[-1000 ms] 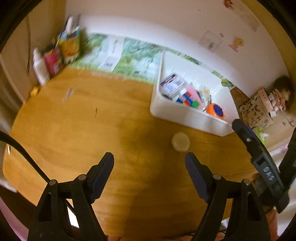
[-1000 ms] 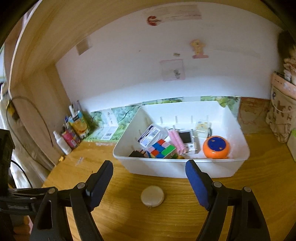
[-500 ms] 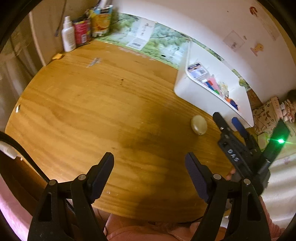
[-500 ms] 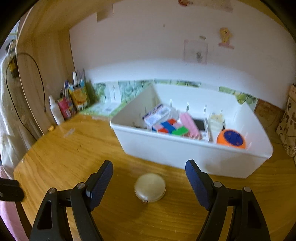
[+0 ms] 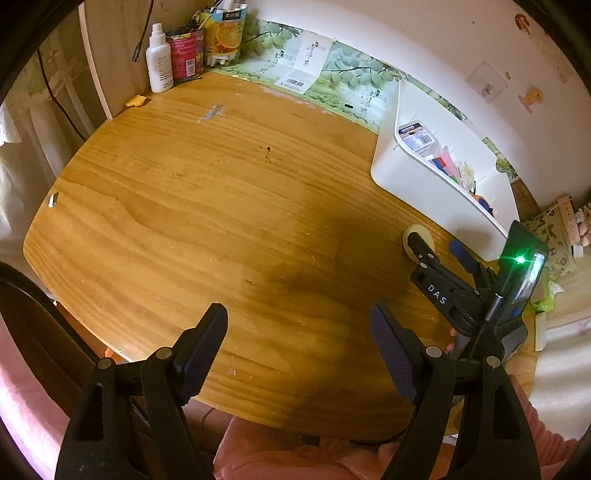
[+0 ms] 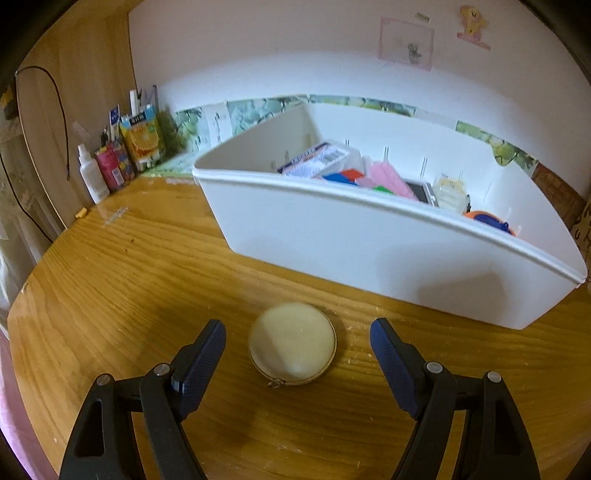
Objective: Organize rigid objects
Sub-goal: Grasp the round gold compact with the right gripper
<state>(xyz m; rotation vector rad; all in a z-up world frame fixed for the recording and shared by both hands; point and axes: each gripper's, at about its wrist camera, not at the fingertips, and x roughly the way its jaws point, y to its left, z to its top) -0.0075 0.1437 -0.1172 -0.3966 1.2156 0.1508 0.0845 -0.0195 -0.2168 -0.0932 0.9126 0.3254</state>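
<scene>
A wooden table (image 6: 129, 280) fills both wrist views. On it stands a white bin (image 6: 369, 251), the landmark here, set toward the wall at the back of the table.

Just in front of the bin's near wall, apart from it, a small round cream case (image 6: 292, 344) lies flat on the wood, with a tiny metal clasp on its near edge. In the left wrist view the same case (image 5: 413, 236) peeks out beside the bin's near corner, partly hidden by the right tool.

The right tongs (image 6: 297, 350) are spread wide, one finger on each side of the case, and neither pad touches it. The left tongs (image 5: 298, 349) are also spread wide and hold nothing; below them is bare wood, well apart from the bin and to its left.

Inside the bin lie a clear packet with a printed label (image 6: 317, 160), a pink ridged item (image 6: 388, 179), coloured blocks (image 6: 349, 176), a small silver device with a screen (image 6: 421, 192), and an orange and blue round thing (image 6: 487, 219).

Far to the left of the bin, in the table's back corner, stand a white spray bottle (image 5: 159, 61), a red can (image 5: 184, 55) and an orange juice carton (image 5: 223, 35).

A pink sleeve (image 5: 532, 417) shows at the lower edge of the left wrist view.
</scene>
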